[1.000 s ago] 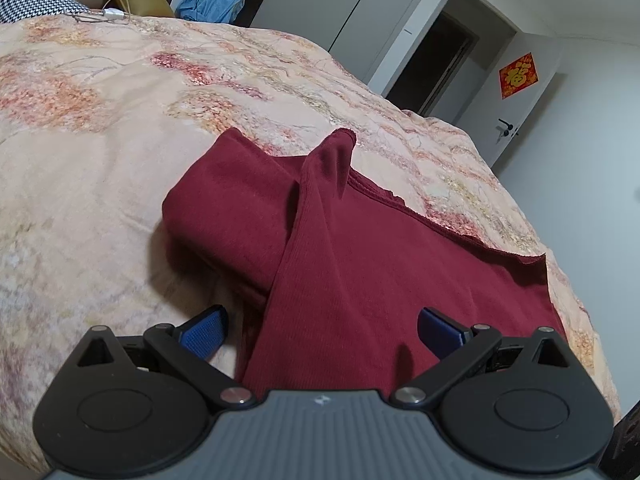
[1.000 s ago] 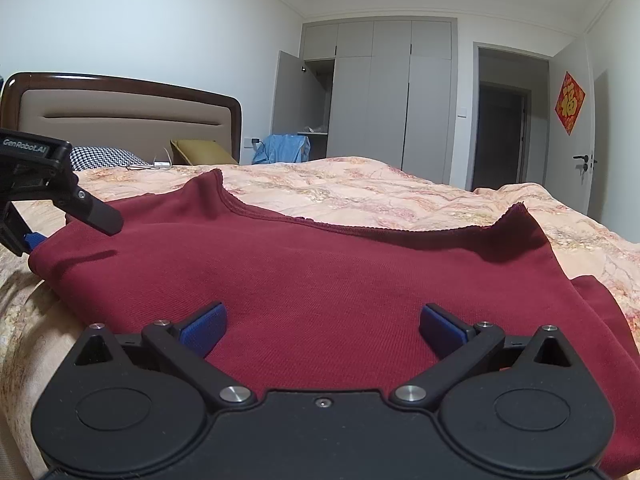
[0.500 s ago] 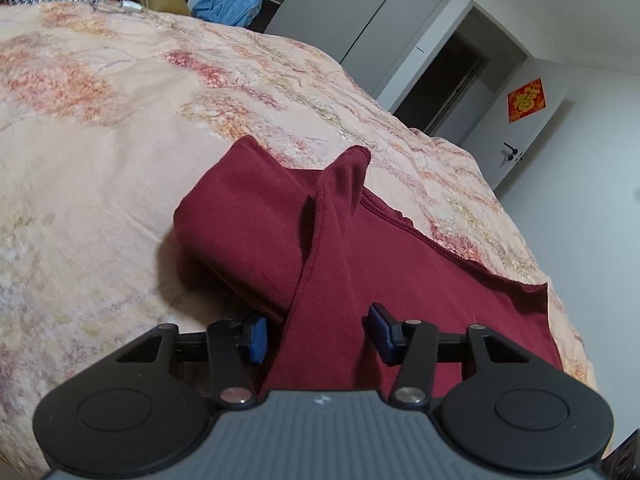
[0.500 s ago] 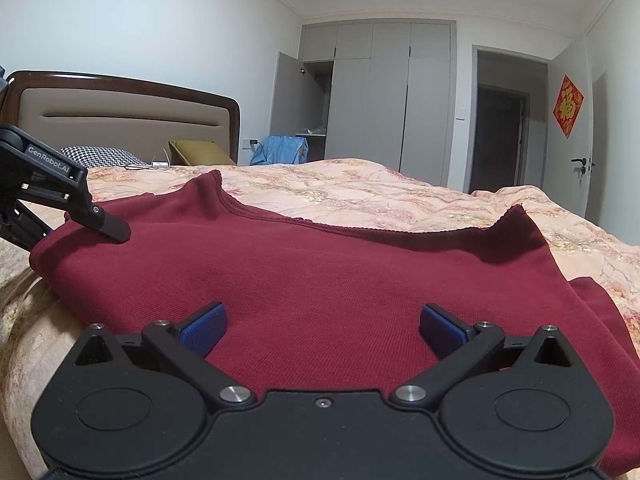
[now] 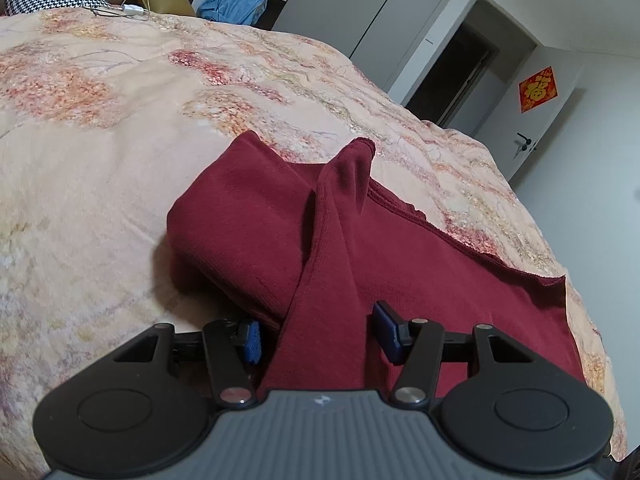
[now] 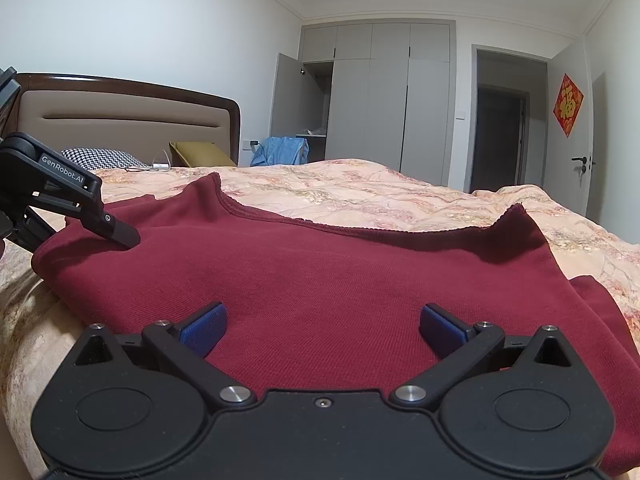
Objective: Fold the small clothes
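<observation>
A dark red garment (image 5: pixel 420 264) lies spread on the floral bedspread (image 5: pixel 120 120). One raised fold of it (image 5: pixel 332 280) runs between the pads of my left gripper (image 5: pixel 318 338), whose jaws have closed in around the fold with a small gap still showing. The garment also fills the right wrist view (image 6: pixel 320 280). My right gripper (image 6: pixel 320 330) is open and empty just above the garment's near edge. The left gripper's finger (image 6: pixel 100 228) rests on the garment's left side.
A headboard (image 6: pixel 120 120), a checked pillow (image 6: pixel 100 158) and an olive cushion (image 6: pixel 200 154) are at the far end. Blue clothing (image 6: pixel 284 150) sits by the wardrobe (image 6: pixel 372 100). A doorway (image 6: pixel 504 132) is at the right.
My left gripper's jaws closed from wide open to narrow around the raised red fold and lifted slightly. My right gripper stayed still and open.
</observation>
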`<state>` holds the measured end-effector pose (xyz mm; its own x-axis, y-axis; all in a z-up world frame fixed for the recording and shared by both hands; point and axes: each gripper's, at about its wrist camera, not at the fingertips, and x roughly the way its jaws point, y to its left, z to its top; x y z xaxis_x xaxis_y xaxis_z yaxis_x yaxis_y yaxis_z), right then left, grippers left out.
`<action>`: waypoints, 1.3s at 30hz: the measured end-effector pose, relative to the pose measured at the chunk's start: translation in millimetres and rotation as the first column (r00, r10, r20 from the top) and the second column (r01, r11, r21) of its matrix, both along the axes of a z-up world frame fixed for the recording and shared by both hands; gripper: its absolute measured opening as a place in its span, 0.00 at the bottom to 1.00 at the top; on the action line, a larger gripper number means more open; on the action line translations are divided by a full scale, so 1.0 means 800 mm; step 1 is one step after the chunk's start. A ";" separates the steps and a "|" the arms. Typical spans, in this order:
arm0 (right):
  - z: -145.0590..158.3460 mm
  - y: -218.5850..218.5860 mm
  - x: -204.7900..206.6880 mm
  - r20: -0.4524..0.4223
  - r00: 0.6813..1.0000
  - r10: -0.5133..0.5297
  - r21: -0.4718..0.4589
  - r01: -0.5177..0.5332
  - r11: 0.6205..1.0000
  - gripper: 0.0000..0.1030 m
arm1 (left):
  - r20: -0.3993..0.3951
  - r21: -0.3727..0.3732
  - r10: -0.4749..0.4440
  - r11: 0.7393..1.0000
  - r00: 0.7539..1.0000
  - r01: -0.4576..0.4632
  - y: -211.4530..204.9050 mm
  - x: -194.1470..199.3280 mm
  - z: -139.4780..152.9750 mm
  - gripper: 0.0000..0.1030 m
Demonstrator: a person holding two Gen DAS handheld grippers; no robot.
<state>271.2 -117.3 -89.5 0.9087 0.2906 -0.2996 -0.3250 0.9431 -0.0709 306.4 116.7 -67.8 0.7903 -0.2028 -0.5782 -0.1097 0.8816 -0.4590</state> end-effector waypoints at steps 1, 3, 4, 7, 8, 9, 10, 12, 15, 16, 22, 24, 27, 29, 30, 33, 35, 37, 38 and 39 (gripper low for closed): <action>0.000 0.000 0.000 0.000 1.000 0.000 0.000 0.000 1.000 1.00 | -0.002 0.004 -0.003 1.000 1.000 0.003 0.000 0.000 0.001 0.58; 0.000 0.000 0.000 0.000 1.000 0.000 0.000 0.000 1.000 1.00 | -0.007 0.011 -0.006 1.000 1.000 0.006 -0.001 0.001 0.002 0.58; 0.000 0.000 0.000 0.000 1.000 0.000 0.000 0.000 1.000 1.00 | -0.008 0.017 -0.007 1.000 1.000 0.008 -0.001 0.001 0.002 0.57; 0.000 0.000 0.000 0.000 1.000 0.000 0.001 0.000 1.000 1.00 | -0.013 0.040 -0.008 0.999 1.000 0.009 -0.005 0.001 0.004 0.56; 0.000 0.000 0.000 0.000 1.000 0.001 0.001 -0.001 1.000 1.00 | -0.015 0.045 -0.007 0.999 1.000 0.007 -0.006 0.001 0.004 0.55; 0.000 0.000 0.000 -0.001 1.000 0.001 0.001 -0.001 1.000 1.00 | -0.017 0.052 -0.004 0.999 1.000 0.005 -0.007 0.001 0.005 0.53; 0.000 0.000 0.000 0.000 1.000 0.000 0.001 0.000 1.000 1.00 | -0.019 0.059 -0.002 0.998 1.000 0.003 -0.008 0.001 0.006 0.51; 0.000 0.000 0.000 0.000 1.000 0.000 0.001 0.000 1.000 1.00 | -0.024 0.071 -0.001 0.997 1.000 0.002 -0.010 0.001 0.009 0.48; 0.002 -0.001 0.002 -0.013 1.000 0.001 0.004 -0.001 1.000 1.00 | -0.042 0.085 -0.003 0.996 0.999 0.006 -0.013 0.003 0.015 0.36; 0.004 -0.002 0.004 -0.026 1.000 0.003 0.011 -0.002 1.000 1.00 | -0.047 0.095 -0.007 0.995 0.999 0.011 -0.015 0.003 0.018 0.30; 0.025 -0.013 0.019 -0.133 0.990 0.038 0.035 -0.033 0.999 1.00 | -0.066 0.157 -0.030 0.987 0.997 0.040 -0.025 0.006 0.036 0.19; 0.033 -0.019 0.017 -0.147 0.988 0.043 0.043 -0.037 0.998 1.00 | -0.068 0.175 -0.036 0.983 0.997 0.047 -0.028 0.007 0.041 0.18; 0.040 -0.030 0.010 -0.154 0.987 0.043 0.051 -0.035 0.998 1.00 | -0.069 0.205 -0.047 0.977 0.996 0.061 -0.033 0.008 0.049 0.17; 0.041 -0.036 0.005 -0.161 0.986 0.041 0.043 -0.034 0.998 1.00 | -0.067 0.227 -0.053 0.972 0.996 0.067 -0.038 0.007 0.056 0.17; 0.042 -0.039 0.003 -0.160 0.987 0.033 0.039 -0.027 0.999 1.00 | -0.065 0.240 -0.057 0.968 0.996 0.071 -0.041 0.007 0.060 0.17; 0.042 -0.050 -0.005 -0.160 0.987 0.018 0.047 -0.011 0.999 1.00 | -0.064 0.286 -0.068 0.954 0.996 0.084 -0.052 0.006 0.072 0.16; 0.044 -0.061 -0.010 -0.180 0.984 0.014 0.077 0.000 0.997 1.00 | -0.064 0.321 -0.081 0.942 0.995 0.097 -0.062 0.007 0.081 0.16; 0.051 -0.074 -0.014 -0.210 0.977 0.020 0.127 0.007 0.992 1.00 | -0.070 0.353 -0.103 0.928 0.992 0.121 -0.074 0.011 0.090 0.16; 0.055 -0.081 -0.018 -0.218 0.976 0.029 0.151 0.005 0.988 1.00 | -0.072 0.373 -0.117 0.918 0.990 0.136 -0.080 0.012 0.095 0.16; 0.058 -0.086 -0.020 -0.223 0.974 0.037 0.168 0.001 0.986 1.00 | -0.075 0.390 -0.130 0.909 0.989 0.149 -0.087 0.014 0.100 0.16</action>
<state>255.3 -186.2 -42.8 0.8179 0.3691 -0.4414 -0.3312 0.9293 0.1633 317.5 47.3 12.0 0.7410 -0.0578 -0.6690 0.0152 0.9975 -0.0694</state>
